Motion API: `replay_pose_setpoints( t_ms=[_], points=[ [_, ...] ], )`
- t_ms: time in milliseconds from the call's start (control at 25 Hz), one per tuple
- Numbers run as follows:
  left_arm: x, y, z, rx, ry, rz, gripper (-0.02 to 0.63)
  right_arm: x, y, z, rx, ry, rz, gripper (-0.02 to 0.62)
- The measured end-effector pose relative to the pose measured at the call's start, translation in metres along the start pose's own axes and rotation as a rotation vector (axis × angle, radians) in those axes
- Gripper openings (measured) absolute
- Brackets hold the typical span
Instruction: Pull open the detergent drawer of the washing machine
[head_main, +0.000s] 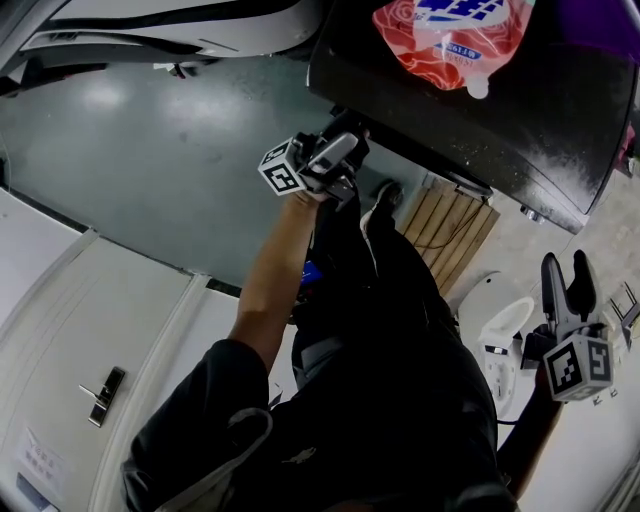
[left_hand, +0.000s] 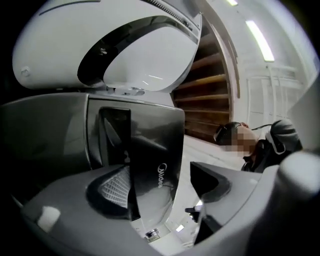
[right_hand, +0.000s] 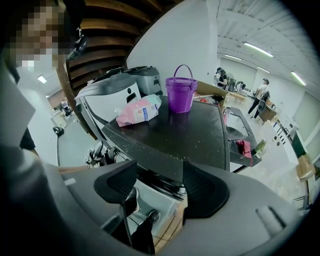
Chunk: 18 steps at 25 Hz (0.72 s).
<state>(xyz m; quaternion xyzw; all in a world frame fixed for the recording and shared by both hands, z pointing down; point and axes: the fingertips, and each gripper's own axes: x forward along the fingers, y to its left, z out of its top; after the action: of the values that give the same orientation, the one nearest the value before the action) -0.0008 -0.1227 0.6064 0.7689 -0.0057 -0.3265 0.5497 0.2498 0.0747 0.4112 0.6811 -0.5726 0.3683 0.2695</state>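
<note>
At the washer (head_main: 480, 130) front, holds left claw (head_main: 340, 150) agape astride the grey drawer front (left_hand: 156, 145), unclamped; at lower right, holds right claw (head_main: 567, 275) apart, empty, well clear.

Pouch (right_hand: 139, 111), purple bucket (right_hand: 181, 95) on black surface (right_hand: 200, 135)

I see a purple bucket (right_hand: 181, 95); a pink-and-white pouch (right_hand: 140, 111); a black tabletop (right_hand: 200, 132), white-flecked; the drawer front (left_hand: 155, 150) glossy dark grey.
</note>
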Motion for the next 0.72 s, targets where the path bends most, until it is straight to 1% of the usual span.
replay_pose_setpoints(
  t_ms=[120,240,280,520,640,680,720],
  points=[
    [-0.001,0.004,0.001,0.002,-0.01,0.032,0.39,0.001,0.001,-0.012,0.003,0.024,0.01,0.289],
    [-0.003,0.008,0.001,0.002,0.0,0.052,0.328,0.0,-0.003,-0.02,0.01,0.04,0.002,0.288],
    [-0.003,0.009,0.001,0.002,-0.001,0.055,0.322,-0.001,-0.006,-0.023,0.013,0.044,-0.004,0.289],
    [-0.004,0.008,0.002,-0.002,0.001,0.045,0.322,-0.003,-0.022,-0.037,0.037,0.068,-0.038,0.289],
    [-0.004,0.004,0.0,-0.014,-0.006,0.048,0.311,-0.003,-0.029,-0.044,0.051,0.079,-0.05,0.289],
    [-0.01,0.001,-0.002,-0.01,-0.004,0.057,0.258,-0.003,-0.031,-0.046,0.055,0.084,-0.052,0.288],
    [-0.017,-0.003,-0.004,-0.006,0.002,0.067,0.263,-0.003,-0.032,-0.047,0.057,0.088,-0.053,0.289]
  ],
)
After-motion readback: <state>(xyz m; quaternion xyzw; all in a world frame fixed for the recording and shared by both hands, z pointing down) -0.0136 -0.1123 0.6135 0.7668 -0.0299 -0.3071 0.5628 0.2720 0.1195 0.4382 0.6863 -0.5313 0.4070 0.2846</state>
